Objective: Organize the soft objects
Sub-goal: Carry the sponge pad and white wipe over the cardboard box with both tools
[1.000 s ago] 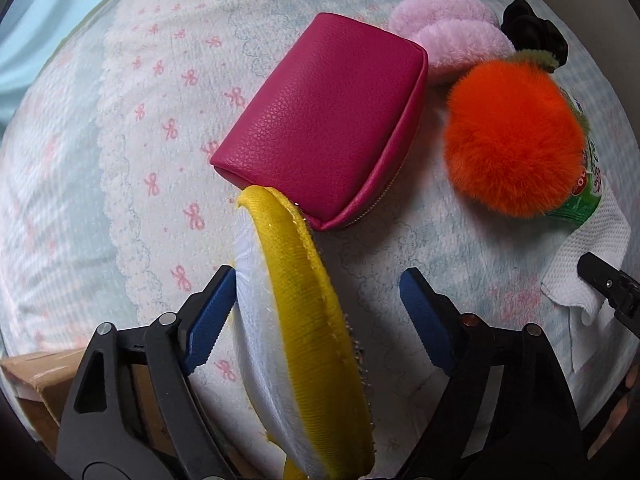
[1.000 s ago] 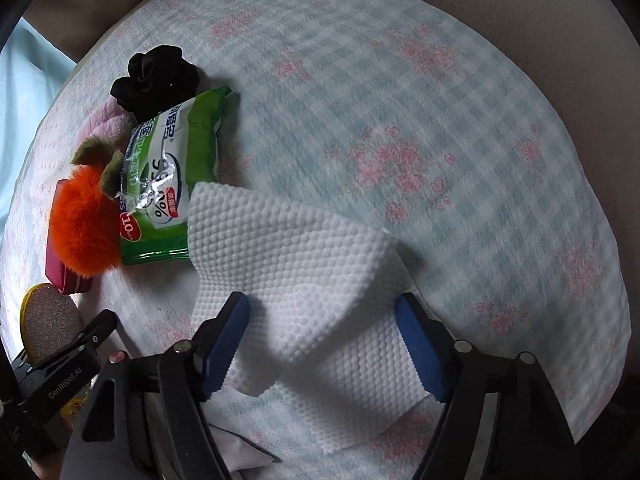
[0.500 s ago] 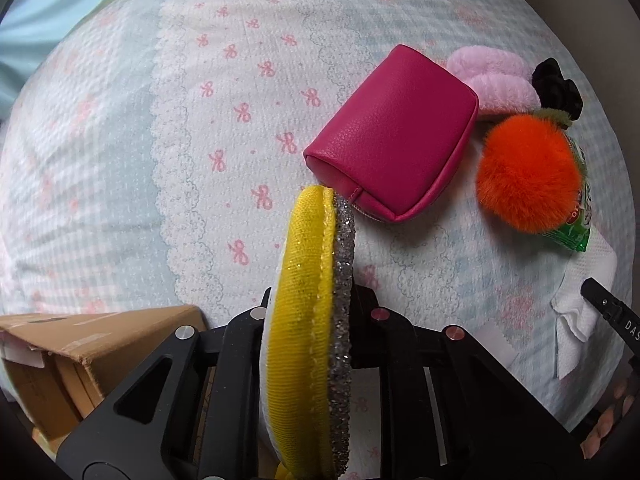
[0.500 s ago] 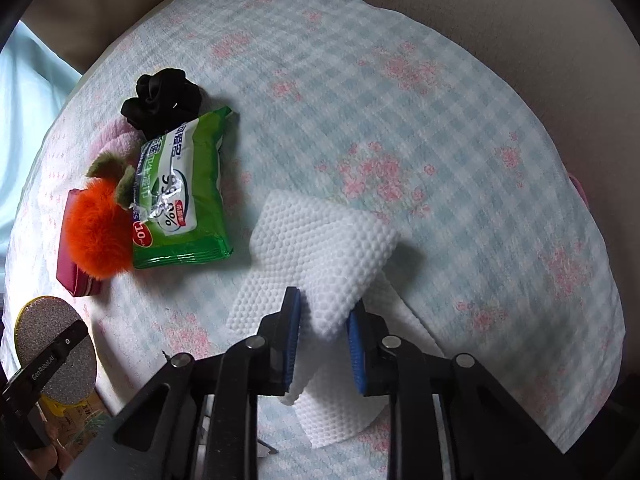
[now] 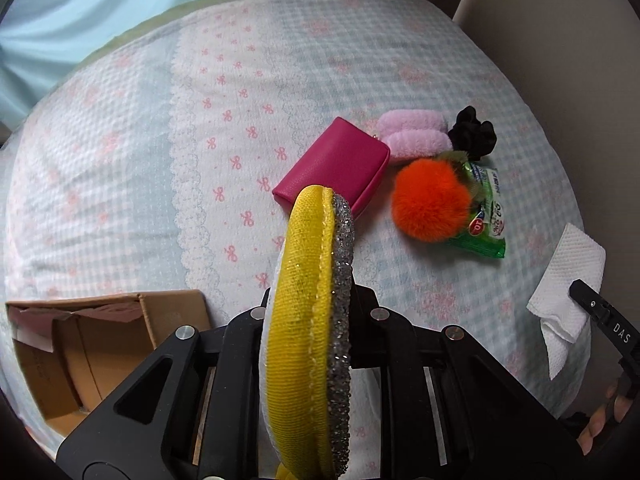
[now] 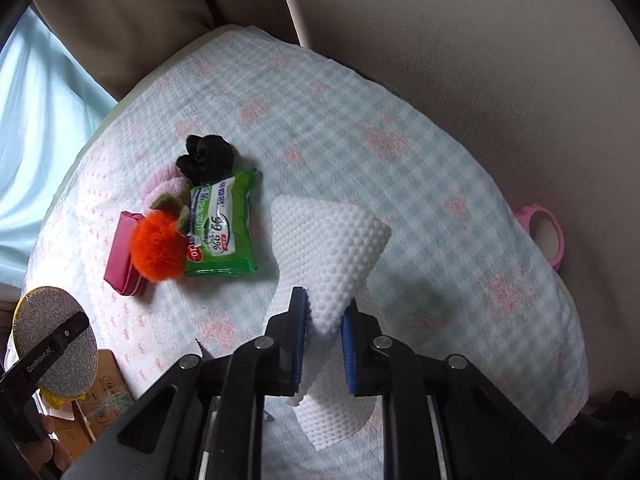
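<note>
my left claw [image 5: 310, 320] pinches the yellow sponge [image 5: 308, 320], right claw [image 6: 324, 344] clamps the white cloth [image 6: 332, 248]; both lifted, next i judge the cardboard box [image 5: 100, 344].

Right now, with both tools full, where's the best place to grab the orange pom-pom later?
Pinch the pom-pom across its round fluffy middle, coming from above. The pouch touches one side and the wipes lie under the other, so a sideways approach looks crowded.
</note>
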Action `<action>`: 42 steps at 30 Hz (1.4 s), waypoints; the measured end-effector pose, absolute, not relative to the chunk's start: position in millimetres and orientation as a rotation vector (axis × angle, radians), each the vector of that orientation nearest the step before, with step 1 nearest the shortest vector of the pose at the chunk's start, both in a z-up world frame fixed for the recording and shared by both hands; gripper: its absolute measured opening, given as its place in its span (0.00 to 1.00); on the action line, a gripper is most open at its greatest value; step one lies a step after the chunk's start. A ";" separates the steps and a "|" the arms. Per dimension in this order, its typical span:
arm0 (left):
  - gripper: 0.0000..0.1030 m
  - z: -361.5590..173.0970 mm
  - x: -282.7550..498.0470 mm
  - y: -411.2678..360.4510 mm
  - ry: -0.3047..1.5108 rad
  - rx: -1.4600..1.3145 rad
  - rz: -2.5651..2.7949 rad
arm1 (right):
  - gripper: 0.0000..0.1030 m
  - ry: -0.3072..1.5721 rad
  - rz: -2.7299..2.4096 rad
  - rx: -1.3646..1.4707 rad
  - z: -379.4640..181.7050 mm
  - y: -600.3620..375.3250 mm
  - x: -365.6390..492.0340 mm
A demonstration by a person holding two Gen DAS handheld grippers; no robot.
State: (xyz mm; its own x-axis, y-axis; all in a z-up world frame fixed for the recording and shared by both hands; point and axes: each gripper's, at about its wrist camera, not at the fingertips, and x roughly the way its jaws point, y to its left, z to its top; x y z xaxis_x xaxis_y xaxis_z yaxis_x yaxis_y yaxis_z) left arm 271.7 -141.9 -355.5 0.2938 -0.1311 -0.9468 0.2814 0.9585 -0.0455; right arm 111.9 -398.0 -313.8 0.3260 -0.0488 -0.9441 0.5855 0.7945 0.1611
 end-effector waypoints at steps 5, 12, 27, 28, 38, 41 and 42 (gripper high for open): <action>0.14 -294.7 243.6 -138.8 1.176 0.051 -0.262 | 0.14 1.112 -0.360 0.435 -257.2 -382.5 110.3; 0.14 -207.2 210.8 -91.6 1.058 -0.024 -0.196 | 0.14 1.034 -0.191 0.320 -187.6 -333.1 121.6; 0.14 -169.2 175.0 93.1 1.022 -0.033 -0.102 | 0.14 1.005 0.123 0.205 -118.7 -118.0 133.6; 0.14 -173.1 175.7 104.6 1.029 -0.031 -0.104 | 0.14 1.012 0.139 0.204 -122.8 -103.6 135.3; 0.14 -245.7 206.7 171.1 1.173 0.047 -0.156 | 0.14 1.199 0.201 0.158 -207.1 8.6 172.2; 0.14 -278.1 218.8 174.8 1.249 0.128 -0.194 | 0.14 1.308 0.185 0.163 -249.8 22.6 187.3; 0.14 -288.4 221.2 176.6 1.269 0.146 -0.204 | 0.14 1.345 0.179 0.177 -263.6 24.7 191.2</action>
